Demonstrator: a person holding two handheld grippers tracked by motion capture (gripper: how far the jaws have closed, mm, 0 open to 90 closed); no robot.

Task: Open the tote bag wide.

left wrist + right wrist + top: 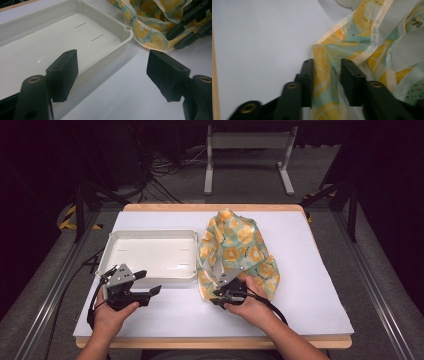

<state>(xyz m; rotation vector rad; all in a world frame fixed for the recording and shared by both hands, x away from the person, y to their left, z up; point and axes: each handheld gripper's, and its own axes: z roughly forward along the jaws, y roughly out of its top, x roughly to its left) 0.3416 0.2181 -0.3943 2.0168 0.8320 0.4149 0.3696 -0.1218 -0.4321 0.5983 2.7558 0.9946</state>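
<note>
Nearest the person, the left tongs (145, 282) are held low over the counter (310, 270) just in front of the white tray (150, 236); their jaws stand wide apart with nothing between them. The right tongs (327, 75) are set at the near corner of the lemon-print cloth (240, 245), which lies bunched on the counter just right of the tray. In the right gripper view a fold of the cloth runs between the two narrowed jaws, yet a slight gap seems to remain on the right side — so whether the pads already press on it cannot be told for certain.

The main risk is judged to be a thin bite: only a hemmed edge is taken, and the smooth fabric could slide out once it is lifted. A second layer may also be caught, since several folds overlap there, and the cloth would then rise as a lump rather than open out. If it is dragged leftward, the tray rim could be snagged or the light tray shoved.

Room is ample on the near strip of the counter and to the right of the cloth — bare white surface up to the wooden edge. The left is closed off by the tray wall; the far edge lies just behind the cloth's top.
</note>
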